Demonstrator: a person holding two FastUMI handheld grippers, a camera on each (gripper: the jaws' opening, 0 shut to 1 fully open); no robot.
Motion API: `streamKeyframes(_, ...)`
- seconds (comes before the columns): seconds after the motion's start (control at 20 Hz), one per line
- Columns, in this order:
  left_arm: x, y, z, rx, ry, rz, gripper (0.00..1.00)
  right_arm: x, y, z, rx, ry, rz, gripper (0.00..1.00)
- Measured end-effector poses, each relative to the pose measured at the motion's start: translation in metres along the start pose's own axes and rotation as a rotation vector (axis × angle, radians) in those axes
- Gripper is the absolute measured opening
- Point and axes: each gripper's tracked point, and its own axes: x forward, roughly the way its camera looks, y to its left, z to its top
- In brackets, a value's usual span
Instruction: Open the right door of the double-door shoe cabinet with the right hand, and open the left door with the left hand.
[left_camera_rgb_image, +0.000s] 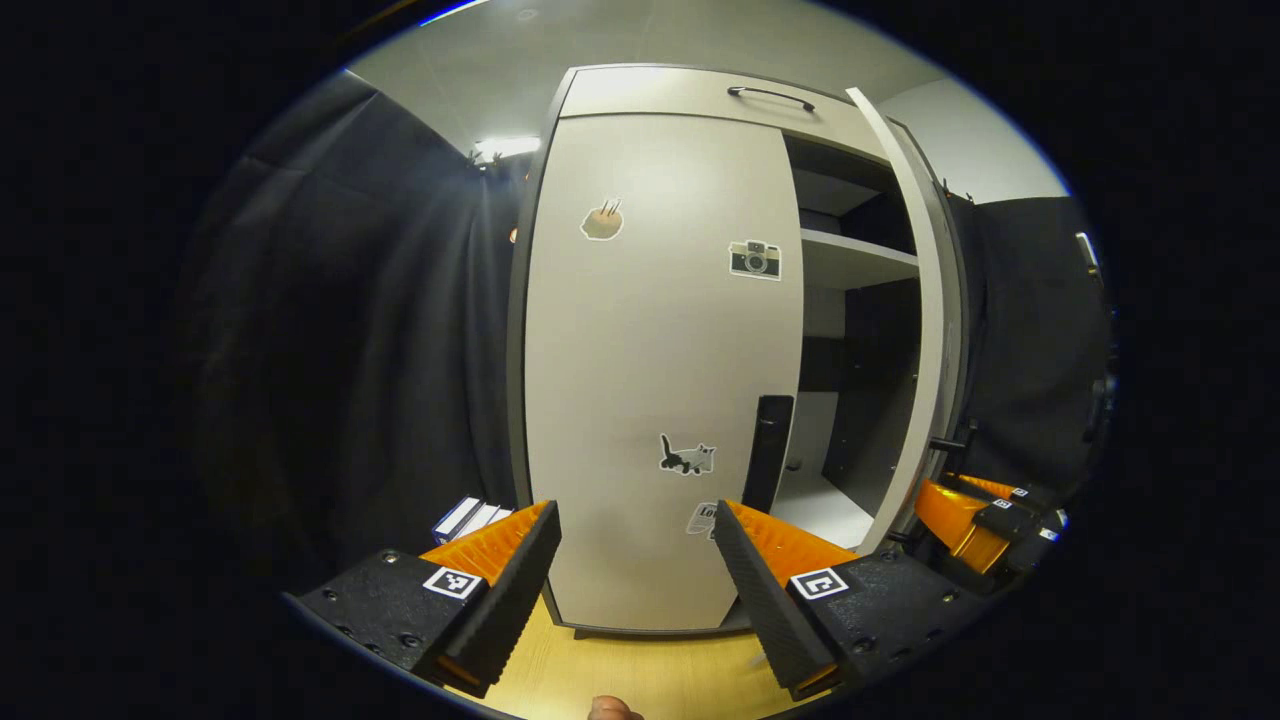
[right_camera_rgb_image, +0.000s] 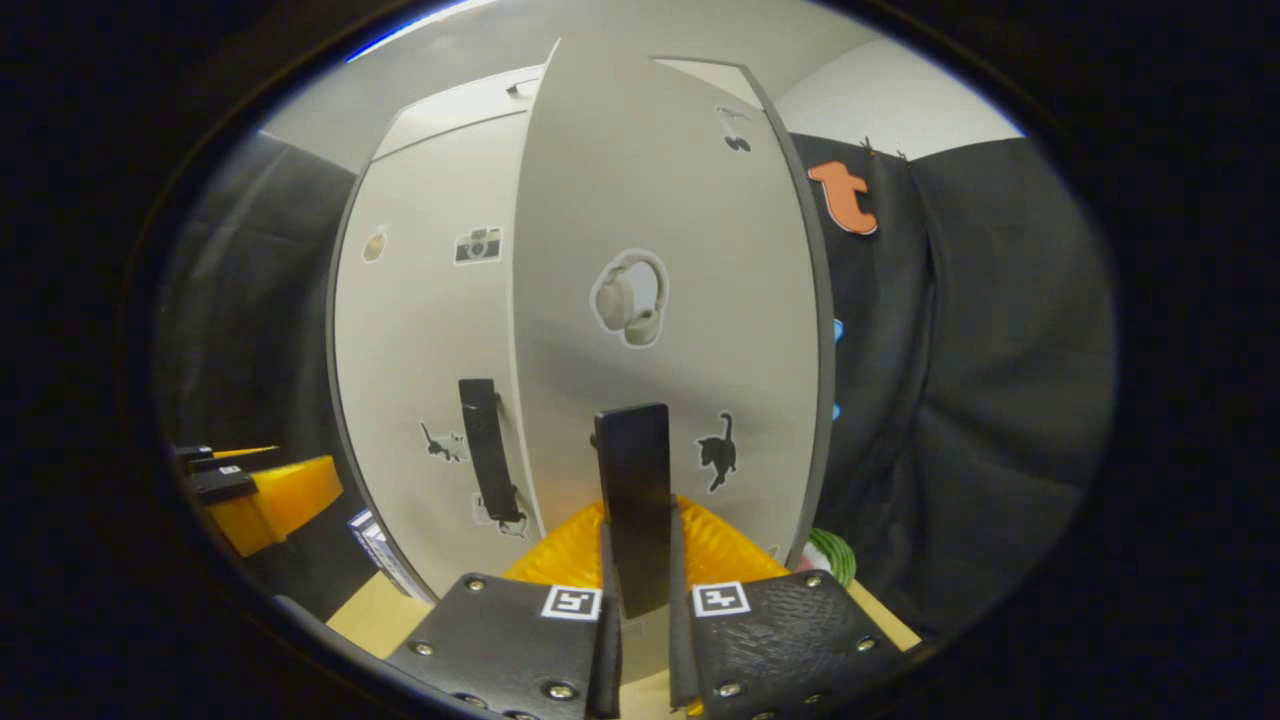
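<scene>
A staged recording booth here, black cloth wall (left_camera_rgb_image: 350, 300) hanging behind, plain white ceiling with a strip light (left_camera_rgb_image: 505, 148) above, one sticker-dotted shoe cabinet (left_camera_rgb_image: 650, 380) standing on a pale wooden surface (left_camera_rgb_image: 640, 670), more mock-up than lived-in home

Shoe cabinet (left_camera_rgb_image: 650, 400) and boxes (left_camera_rgb_image: 470, 518) on wooden floor (left_camera_rgb_image: 640, 675)

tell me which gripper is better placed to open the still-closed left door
Left. The left gripper is open, facing the closed pale grey left door, near its black vertical handle. The right gripper is shut on the right door's black handle.
</scene>
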Motion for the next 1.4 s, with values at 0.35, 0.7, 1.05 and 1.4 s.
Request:
streamKeyframes(0.35,0.000,-0.024,-0.003,-0.003,0.005,-0.051,0.96,-0.018,-0.018,-0.002,0.009,0.001,-0.028,0.19)
streamKeyframes(0.7,-0.002,-0.044,-0.006,-0.005,0.016,-0.096,0.96,-0.030,-0.038,-0.004,0.026,0.001,-0.071,0.18)
streamKeyframes(1.05,-0.004,-0.060,-0.009,0.000,0.026,-0.130,0.96,-0.042,-0.059,-0.004,0.051,0.002,-0.122,0.18)
streamKeyframes(1.4,-0.005,-0.063,-0.012,-0.008,0.032,-0.131,0.97,-0.049,-0.081,-0.003,0.029,-0.006,-0.182,0.18)
